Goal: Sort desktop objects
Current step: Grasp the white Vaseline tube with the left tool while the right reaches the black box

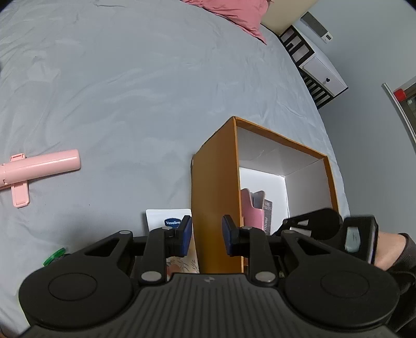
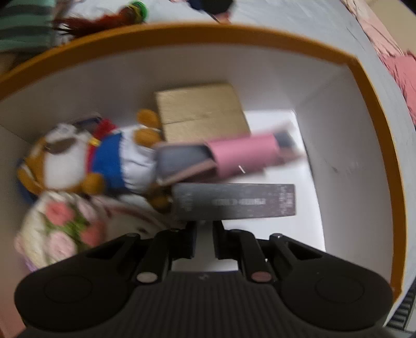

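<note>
My left gripper point(image 1: 207, 232) hovers open and empty over the near wall of an orange box point(image 1: 215, 182) with a white inside, which stands on a grey bedsheet point(image 1: 130, 91). A white Vaseline tube point(image 1: 169, 221) lies just under its left finger. A pink stick-shaped gadget point(image 1: 39, 166) lies far left. My right gripper point(image 2: 204, 234) points down into the orange box point(image 2: 234, 31), shut on a slim dark box point(image 2: 234, 201) held by its edge. Below it lie a plush toy point(image 2: 85, 158), a gold box point(image 2: 202, 111), a pink case point(image 2: 241, 153) and a floral pouch point(image 2: 59, 228). The right wrist view is blurred.
A small green item point(image 1: 53, 257) lies on the sheet by my left gripper. A pink pillow point(image 1: 234, 13) sits at the far end of the bed. A white nightstand point(image 1: 319, 70) stands past the bed's edge. A person's wrist and sleeve point(image 1: 387, 249) show at right.
</note>
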`<state>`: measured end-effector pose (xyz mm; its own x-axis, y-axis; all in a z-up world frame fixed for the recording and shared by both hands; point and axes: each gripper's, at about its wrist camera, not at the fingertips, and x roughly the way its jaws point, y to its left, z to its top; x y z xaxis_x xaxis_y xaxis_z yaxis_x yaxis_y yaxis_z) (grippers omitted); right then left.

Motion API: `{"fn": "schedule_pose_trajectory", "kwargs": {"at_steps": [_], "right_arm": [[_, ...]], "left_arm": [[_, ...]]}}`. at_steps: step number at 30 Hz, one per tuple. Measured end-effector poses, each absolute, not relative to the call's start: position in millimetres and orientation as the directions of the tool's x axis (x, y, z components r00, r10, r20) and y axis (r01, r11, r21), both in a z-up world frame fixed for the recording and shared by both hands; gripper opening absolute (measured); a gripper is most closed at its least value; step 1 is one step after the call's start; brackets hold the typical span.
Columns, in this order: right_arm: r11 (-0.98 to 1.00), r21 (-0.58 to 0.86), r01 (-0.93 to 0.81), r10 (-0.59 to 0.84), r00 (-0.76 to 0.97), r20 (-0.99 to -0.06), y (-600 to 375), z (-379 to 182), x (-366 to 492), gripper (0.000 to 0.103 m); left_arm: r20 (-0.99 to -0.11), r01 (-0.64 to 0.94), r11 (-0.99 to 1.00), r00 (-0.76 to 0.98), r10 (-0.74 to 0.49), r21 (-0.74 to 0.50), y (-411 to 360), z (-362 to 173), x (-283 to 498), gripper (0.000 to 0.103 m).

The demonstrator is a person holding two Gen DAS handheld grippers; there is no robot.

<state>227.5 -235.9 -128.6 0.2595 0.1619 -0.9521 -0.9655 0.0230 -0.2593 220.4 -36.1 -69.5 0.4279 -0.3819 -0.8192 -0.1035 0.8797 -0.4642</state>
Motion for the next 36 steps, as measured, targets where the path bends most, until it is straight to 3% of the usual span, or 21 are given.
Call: {"fn": "schedule_pose_trajectory", "kwargs": {"at_steps": [6, 12, 18, 24, 30, 32, 36], "right_arm": [[-0.102, -0.307, -0.946, 0.164, 0.288, -0.944, -231, -129, 212, 0.008], [-0.047, -0.313, -0.949, 0.145, 0.303, -0.942, -230, -124, 221, 0.009], [0.156, -0.379, -0.912, 0.087, 0.395, -0.914, -233, -101, 230, 0.017], [0.473, -0.339, -0.813, 0.155, 0.455, -0.877, -260, -46, 236, 0.022], [0.638, -0.116, -0.761, 0.321, 0.400, -0.858, -249, -9, 186, 0.027], [0.647, -0.091, -0.757, 0.340, 0.394, -0.854, -223, -11, 167, 0.031], [0.642, -0.129, -0.756, 0.325, 0.421, -0.847, -194, -17, 152, 0.031]], "left_arm": [[-0.817, -0.103, 0.873, 0.420, -0.396, -0.477, -35, -73, 217, 0.028], [-0.820, -0.093, 0.881, 0.420, -0.388, -0.464, -32, -65, 212, 0.028], [-0.841, -0.055, 0.916, 0.420, -0.340, -0.398, -14, -48, 194, 0.028], [-0.852, -0.057, 0.922, 0.409, -0.327, -0.382, 9, -46, 175, 0.030], [-0.813, -0.064, 0.876, 0.410, -0.414, -0.479, 26, -50, 170, 0.040], [-0.801, -0.064, 0.868, 0.424, -0.422, -0.492, 27, -54, 174, 0.054], [-0.808, -0.063, 0.876, 0.422, -0.412, -0.479, 24, -67, 186, 0.054]]}}
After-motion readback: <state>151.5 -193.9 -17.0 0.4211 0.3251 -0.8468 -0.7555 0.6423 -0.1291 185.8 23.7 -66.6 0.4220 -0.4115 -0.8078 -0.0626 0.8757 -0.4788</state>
